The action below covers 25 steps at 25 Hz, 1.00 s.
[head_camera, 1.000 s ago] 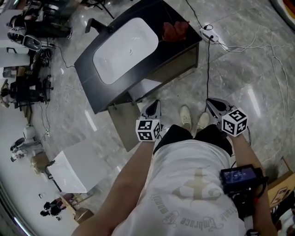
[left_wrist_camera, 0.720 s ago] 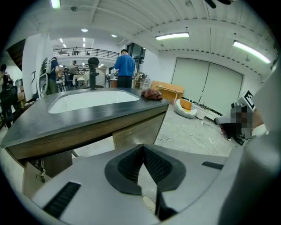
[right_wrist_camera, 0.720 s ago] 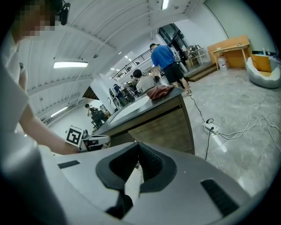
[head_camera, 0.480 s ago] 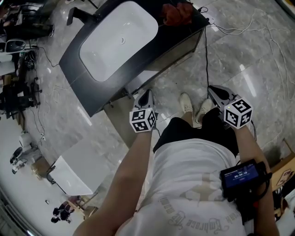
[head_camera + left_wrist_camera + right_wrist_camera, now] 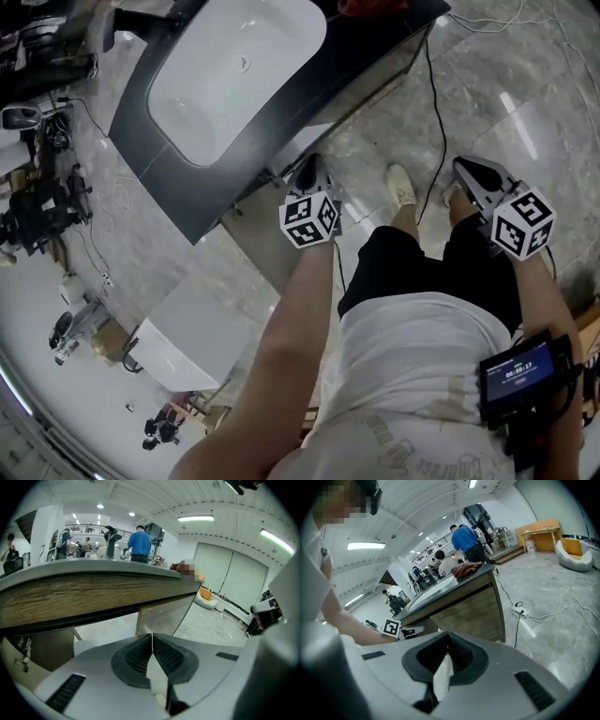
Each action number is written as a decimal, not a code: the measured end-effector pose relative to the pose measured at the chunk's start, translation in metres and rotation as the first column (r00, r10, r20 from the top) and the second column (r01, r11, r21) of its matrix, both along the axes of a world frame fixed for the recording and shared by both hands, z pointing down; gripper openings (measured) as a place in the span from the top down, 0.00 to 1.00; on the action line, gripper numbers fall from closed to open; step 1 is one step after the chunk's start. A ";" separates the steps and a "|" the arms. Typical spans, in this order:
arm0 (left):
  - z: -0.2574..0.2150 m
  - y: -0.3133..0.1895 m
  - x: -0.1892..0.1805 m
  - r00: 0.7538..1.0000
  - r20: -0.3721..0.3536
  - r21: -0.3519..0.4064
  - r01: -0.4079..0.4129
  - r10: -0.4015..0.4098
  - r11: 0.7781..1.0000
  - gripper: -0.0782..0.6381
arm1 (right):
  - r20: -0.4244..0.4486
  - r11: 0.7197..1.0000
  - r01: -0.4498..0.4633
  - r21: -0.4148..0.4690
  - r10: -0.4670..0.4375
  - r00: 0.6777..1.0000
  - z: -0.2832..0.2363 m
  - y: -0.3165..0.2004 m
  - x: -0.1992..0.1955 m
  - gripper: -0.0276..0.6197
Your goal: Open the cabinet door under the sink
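While the left gripper [image 5: 152,637] and right gripper [image 5: 448,645] clench ribbed fingers [image 5: 136,656] empty, a wood-grain cabinet [image 5: 471,613] stands near.

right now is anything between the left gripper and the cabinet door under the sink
Nothing visible does. The left gripper, its jaws shut and empty, faces the cabinet front with only open air between them. The countertop overhangs above, out of the path.

Bright, even indoor light falls from ceiling strip lamps [image 5: 194,518]; the polished floor [image 5: 521,127] throws back pale glare streaks. Every view bows strongly toward dark, rounded edges. Distant figures [image 5: 139,545] look soft, perhaps slightly out of focus.
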<state>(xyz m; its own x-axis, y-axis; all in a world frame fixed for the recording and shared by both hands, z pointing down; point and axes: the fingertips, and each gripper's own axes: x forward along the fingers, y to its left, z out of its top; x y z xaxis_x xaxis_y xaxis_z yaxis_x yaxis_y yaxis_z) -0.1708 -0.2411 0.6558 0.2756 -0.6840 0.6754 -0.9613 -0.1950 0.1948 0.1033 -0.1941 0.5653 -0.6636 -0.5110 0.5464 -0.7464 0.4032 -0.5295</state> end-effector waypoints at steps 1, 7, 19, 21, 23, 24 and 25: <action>0.005 -0.001 -0.002 1.000 -0.003 0.002 0.017 -0.017 1.000 0.87 | -0.004 1.000 0.006 -0.007 -0.006 1.000 0.005 0.003 0.000 0.94; 0.013 -0.008 -0.010 0.994 -0.042 0.027 0.106 -0.104 0.994 0.87 | 0.053 0.994 -0.070 -0.087 0.075 0.996 0.020 0.016 0.016 0.94; 0.016 -0.034 -0.007 0.999 -0.041 0.129 0.022 -0.017 0.991 0.73 | 0.060 0.986 -0.081 -0.143 0.090 0.994 0.031 0.055 0.020 0.94; 0.017 -0.039 -0.007 0.998 -0.053 0.135 0.031 -0.024 0.990 0.71 | 0.058 0.985 -0.077 -0.152 0.086 0.995 0.033 0.060 0.022 0.94; 0.019 -0.039 -0.007 0.997 -0.070 0.138 0.035 -0.025 0.990 0.70 | 0.051 0.983 -0.085 -0.166 0.094 0.994 0.035 0.065 0.025 0.94; 0.020 -0.040 -0.005 0.996 -0.083 0.141 0.030 -0.019 0.990 0.68 | 0.045 0.980 -0.093 -0.174 0.103 0.994 0.037 0.065 0.027 0.94; 0.020 -0.042 -0.003 0.995 -0.095 0.147 0.023 -0.009 0.989 0.67 | 0.038 0.978 -0.103 -0.182 0.112 0.993 0.039 0.066 0.030 0.94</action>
<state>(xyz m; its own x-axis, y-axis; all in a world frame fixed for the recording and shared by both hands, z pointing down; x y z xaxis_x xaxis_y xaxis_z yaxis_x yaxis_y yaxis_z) -0.1736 -0.2833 0.6759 0.3214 -0.7789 0.5385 -0.9433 -0.2133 0.2545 0.1329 -0.1284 0.6039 -0.6379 -0.4775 0.6042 -0.7521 0.2176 -0.6220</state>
